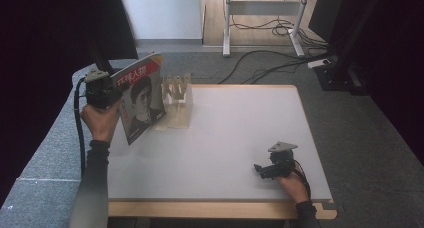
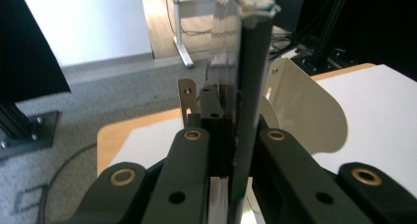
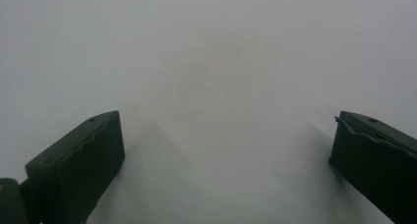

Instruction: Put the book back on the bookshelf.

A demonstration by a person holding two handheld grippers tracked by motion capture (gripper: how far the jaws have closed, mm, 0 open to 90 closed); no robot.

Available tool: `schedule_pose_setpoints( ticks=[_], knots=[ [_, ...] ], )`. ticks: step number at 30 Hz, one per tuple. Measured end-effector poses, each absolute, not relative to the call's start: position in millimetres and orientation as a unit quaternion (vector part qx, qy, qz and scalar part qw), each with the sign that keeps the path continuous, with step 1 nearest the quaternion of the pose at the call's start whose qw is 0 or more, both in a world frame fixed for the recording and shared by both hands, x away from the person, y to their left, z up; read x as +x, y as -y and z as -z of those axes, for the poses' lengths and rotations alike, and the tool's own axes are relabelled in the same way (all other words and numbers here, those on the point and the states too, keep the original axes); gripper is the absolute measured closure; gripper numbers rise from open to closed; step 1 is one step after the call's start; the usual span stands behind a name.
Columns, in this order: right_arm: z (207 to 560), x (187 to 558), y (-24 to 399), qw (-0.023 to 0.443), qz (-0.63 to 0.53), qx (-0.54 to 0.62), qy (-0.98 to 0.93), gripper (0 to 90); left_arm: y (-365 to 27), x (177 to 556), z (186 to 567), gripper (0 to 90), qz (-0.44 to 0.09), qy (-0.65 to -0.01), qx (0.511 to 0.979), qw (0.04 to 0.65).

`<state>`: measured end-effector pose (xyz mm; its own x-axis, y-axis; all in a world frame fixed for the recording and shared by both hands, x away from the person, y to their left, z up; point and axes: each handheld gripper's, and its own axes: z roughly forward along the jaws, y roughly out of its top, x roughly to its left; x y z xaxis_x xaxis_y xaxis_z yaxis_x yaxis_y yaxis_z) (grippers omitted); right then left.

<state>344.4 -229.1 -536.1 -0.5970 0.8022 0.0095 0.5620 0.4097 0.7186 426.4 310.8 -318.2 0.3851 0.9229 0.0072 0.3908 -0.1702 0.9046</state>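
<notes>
Magazine (image 1: pixel 141 100) up off the table (image 1: pixel 235 133) at nine o'clock, one copy, long axis near upright and tilted, pinched at its edge by the left gripper (image 2: pixel 231 155), jaws closed tight on the pages. One cream slotted rack (image 1: pixel 178 104) sits just beside it toward three o'clock, so the left hand is nearer. Right gripper (image 3: pixel 226 155) rests at five o'clock, jaws spread wide, empty

Left gripper (image 1: pixel 111 90) is held up high at the far left, jaws clamped tight with the hand (image 1: pixel 101 120) wrapped round it and forearm coming up from below. Right gripper (image 1: pixel 260 169) sits low near the front right, jaws spread wide.
</notes>
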Motion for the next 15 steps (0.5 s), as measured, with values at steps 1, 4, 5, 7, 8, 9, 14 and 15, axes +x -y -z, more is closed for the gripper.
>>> schedule_pose_setpoints(
  ticks=[1, 4, 5, 7, 8, 9, 14, 15],
  knots=[
    [536, 344, 229, 0.171, -0.351, 0.415, -0.822, 0.0, -311, 426, 318, 86.8, -0.300, -0.467, 0.704, 0.444],
    [536, 344, 229, 0.172, -0.351, 0.414, -0.822, 0.0, -311, 431, 321, 86.5, -0.272, -0.462, 0.721, 0.438],
    [536, 344, 229, 0.172, -0.351, 0.414, -0.822, 0.0, -312, 431, 321, 86.4, -0.264, -0.462, 0.728, 0.433],
    [536, 344, 229, 0.172, -0.351, 0.414, -0.822, 0.0, -314, 431, 318, 86.0, -0.242, -0.465, 0.739, 0.423],
    [536, 344, 229, 0.172, -0.351, 0.414, -0.822, 0.0, -315, 431, 316, 85.7, -0.240, -0.464, 0.745, 0.413],
    [536, 344, 229, 0.172, -0.351, 0.414, -0.822, 0.0, -315, 431, 314, 85.5, -0.231, -0.465, 0.752, 0.407],
    [536, 344, 229, 0.172, -0.351, 0.414, -0.822, 0.0, -318, 430, 307, 85.1, -0.204, -0.474, 0.772, 0.372],
    [536, 344, 229, 0.172, -0.351, 0.414, -0.822, 0.0, -318, 430, 307, 85.6, -0.204, -0.474, 0.772, 0.372]
  ],
)
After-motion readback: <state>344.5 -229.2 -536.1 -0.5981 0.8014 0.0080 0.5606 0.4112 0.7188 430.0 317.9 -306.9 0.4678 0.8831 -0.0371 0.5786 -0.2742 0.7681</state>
